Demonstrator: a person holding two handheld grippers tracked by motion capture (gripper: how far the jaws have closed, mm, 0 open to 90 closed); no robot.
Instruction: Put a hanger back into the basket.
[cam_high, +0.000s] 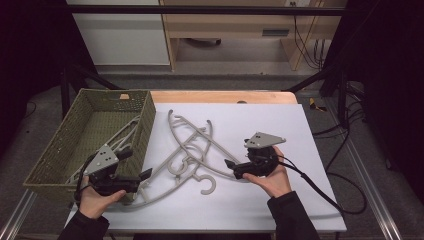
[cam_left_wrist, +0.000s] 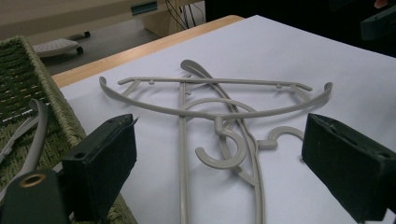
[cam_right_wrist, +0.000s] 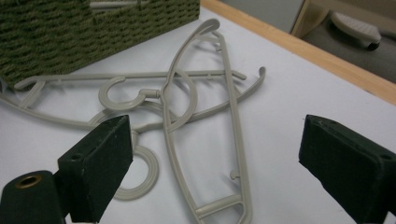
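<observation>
A tangle of grey plastic hangers (cam_high: 192, 150) lies on the white sheet (cam_high: 280, 125), crossing one another, with hooks curling near the middle. An olive woven basket (cam_high: 60, 145) stands at the left, and another grey hanger (cam_high: 119, 136) lies inside it. My left gripper (cam_high: 146, 175) is beside the basket's near corner, pointing right, open with nothing between its pads. In the left gripper view the hangers (cam_left_wrist: 219, 112) spread out ahead of the jaws. My right gripper (cam_high: 228, 163) points left at the pile, open and empty. The right gripper view shows the hangers (cam_right_wrist: 187, 102) lying before the basket (cam_right_wrist: 93, 28).
A black cable (cam_high: 320, 192) trails from the right gripper across the sheet's right side. The wooden table edge (cam_high: 225, 96) runs along the back. Beyond it stand light cabinets (cam_high: 120, 35) and a dark metal frame (cam_high: 200, 10).
</observation>
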